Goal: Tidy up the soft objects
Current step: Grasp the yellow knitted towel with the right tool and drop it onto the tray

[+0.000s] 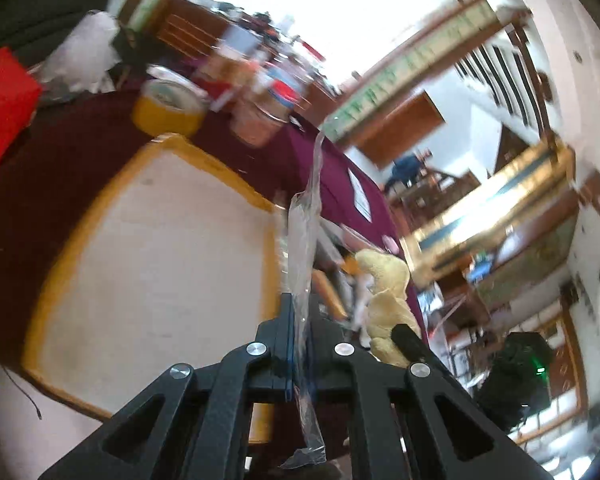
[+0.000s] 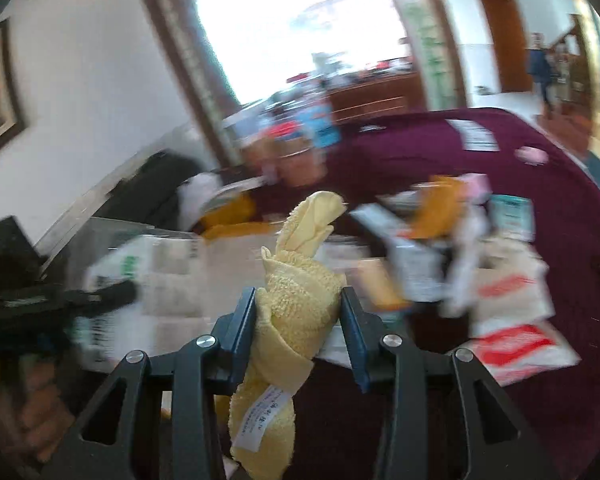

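Left claw: jaws closed flat on a clear plastic bag. The film stands up from the pads toward 12 o'clock, with a loose tail hanging below at 6. Thin, slippery, almost weightless; it crumples and gives no stiffness of its own. Best pinched at an edge or the mouth, as here, since a mid-sheet grip would only bunch it.

Right claw: jaws part-way in, gripping a rolled yellow towel. The roll sits between the blue pads, its top flopping out toward 12 o'clock and a white label end drooping at 6. Terry cloth, soft and light, squashes under the pads; grippy, unlikely to slip, but the roll may loosen if held only at a tip. A hold across the middle of the roll looks soundest.

Seen from the left wrist, the towel is at 4 o'clock of the bag, close beside it. Both are held above the table, which wears a maroon cloth. A white board with yellow edge lies at 9 o'clock. Views blurred.
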Tool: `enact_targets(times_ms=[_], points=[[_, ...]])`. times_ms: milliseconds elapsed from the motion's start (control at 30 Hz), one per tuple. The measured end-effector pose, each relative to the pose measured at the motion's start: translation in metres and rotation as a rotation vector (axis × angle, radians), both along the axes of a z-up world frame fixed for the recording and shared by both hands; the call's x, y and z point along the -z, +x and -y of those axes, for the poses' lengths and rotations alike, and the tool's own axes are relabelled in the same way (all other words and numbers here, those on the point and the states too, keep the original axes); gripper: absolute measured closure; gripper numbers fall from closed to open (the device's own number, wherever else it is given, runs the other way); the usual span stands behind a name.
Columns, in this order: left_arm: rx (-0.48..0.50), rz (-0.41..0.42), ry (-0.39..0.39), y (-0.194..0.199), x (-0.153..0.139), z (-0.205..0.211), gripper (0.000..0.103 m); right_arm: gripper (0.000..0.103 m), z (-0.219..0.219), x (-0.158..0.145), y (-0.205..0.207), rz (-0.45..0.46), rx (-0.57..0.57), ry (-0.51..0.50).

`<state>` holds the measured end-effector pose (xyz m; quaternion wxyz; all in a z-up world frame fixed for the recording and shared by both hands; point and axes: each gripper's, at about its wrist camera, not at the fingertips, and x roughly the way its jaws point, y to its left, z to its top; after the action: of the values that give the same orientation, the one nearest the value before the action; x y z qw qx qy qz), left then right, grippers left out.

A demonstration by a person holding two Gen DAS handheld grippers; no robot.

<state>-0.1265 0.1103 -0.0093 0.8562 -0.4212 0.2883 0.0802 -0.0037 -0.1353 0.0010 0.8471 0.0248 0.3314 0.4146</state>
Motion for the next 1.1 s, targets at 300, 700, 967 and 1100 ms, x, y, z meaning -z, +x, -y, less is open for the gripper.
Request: enact_targets(times_ms=[300,700,967,1100], points=[[-0.032,-0.056,-0.051,-0.013,0.055,-0.046,0.1,0.063,-0.12,0.008,-0.021,-0.047,-0.17,-0.074],[-0.08,-0.211,0.047,0.002,0.071,-0.036,0.1,0.062,-0.149,0.052,-0.016,0.003,-0.186,-0.123],[-0.099,-0.334,0.197,0.001,0.064,-0.03,0.054,0.056,-0.153,0.066,-0.015,-0.038,-0.202,-0.14],[-0.122,-0.408,0.35,-0.004,0.047,-0.013,0.036,0.038,-0.15,0.063,-0.022,-0.017,-0.22,-0.134]])
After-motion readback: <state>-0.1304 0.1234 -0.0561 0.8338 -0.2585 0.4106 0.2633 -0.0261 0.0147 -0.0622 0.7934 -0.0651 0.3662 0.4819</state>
